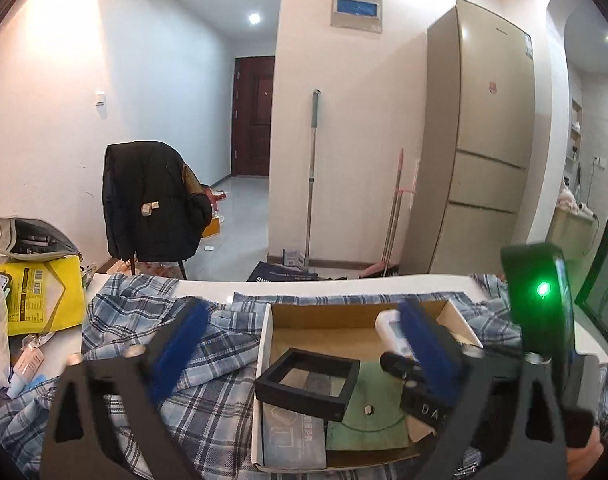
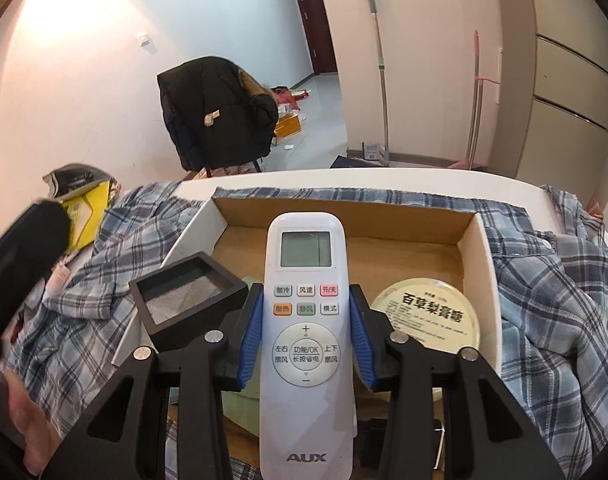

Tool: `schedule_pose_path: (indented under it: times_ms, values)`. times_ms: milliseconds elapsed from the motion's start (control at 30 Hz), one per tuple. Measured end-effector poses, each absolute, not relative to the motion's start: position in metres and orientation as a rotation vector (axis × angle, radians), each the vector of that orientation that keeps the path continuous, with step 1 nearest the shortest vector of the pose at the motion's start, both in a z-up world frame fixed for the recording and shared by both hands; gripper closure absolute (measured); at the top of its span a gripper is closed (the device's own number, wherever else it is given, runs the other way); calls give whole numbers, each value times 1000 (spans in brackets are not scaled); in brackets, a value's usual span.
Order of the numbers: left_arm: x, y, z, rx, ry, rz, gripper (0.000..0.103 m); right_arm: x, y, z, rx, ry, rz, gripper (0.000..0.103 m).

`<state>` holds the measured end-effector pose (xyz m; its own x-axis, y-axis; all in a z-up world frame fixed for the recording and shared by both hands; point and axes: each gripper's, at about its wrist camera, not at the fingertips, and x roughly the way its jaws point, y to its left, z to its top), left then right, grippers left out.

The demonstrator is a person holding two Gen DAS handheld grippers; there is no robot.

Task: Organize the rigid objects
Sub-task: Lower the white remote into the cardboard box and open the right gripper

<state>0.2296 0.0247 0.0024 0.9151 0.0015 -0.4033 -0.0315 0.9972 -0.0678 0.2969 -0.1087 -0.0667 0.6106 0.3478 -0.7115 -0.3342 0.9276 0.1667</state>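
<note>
The right gripper [image 2: 305,332] clamps a white air-conditioner remote [image 2: 305,320] between its blue pads [image 2: 251,338], gripping it at the button section with the display end pointing away over the cardboard box [image 2: 477,252]. The remote hangs above the box's open interior, not resting on anything I can see. Just to its right, a round pale-yellow tin [image 2: 427,312] with black printed characters lies in the box's right part. To its left, a black square frame case [image 2: 186,292] sits tilted near the box's left wall, over a green pouch [image 1: 367,408] with a snap button.

The left gripper [image 1: 304,344] stands spread wide with nothing between its jaws; one blue pad [image 1: 180,344] is over the plaid cloth [image 1: 208,392] left of the box, the other over the box itself.

The box rests on the blue plaid cloth spread across a white table [image 2: 304,180]. A yellow package [image 1: 40,300] lies at the far left. Beyond, a black jacket [image 1: 148,200] drapes a chair.
</note>
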Motion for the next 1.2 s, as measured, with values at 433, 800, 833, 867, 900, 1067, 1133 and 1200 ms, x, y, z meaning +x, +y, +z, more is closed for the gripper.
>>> schedule_pose_path:
  times_ms: [433, 800, 833, 867, 900, 1067, 1133, 1200]
  values:
    - [233, 31, 1, -85, 440, 34, 0, 293, -105, -68, -61, 791, 370, 46]
    - [210, 47, 45, -107, 350, 47, 0, 281, -139, -20, 27, 726, 329, 34]
    - [204, 50, 52, -105, 334, 49, 0, 276, -144, -13, 19, 717, 327, 34]
    - [198, 51, 57, -102, 321, 50, 0, 273, -146, -8, 13, 712, 329, 34]
    - [191, 53, 62, -97, 307, 52, 0, 268, -150, -2, 12, 705, 336, 34]
    - [153, 56, 81, -99, 269, 25, 0, 232, -169, 28, 28, 648, 376, 34]
    - [140, 56, 85, -100, 276, -14, 0, 213, -172, 37, 1, 609, 381, 34]
    - [127, 55, 87, -99, 274, -34, 0, 197, -175, 42, -24, 581, 375, 31]
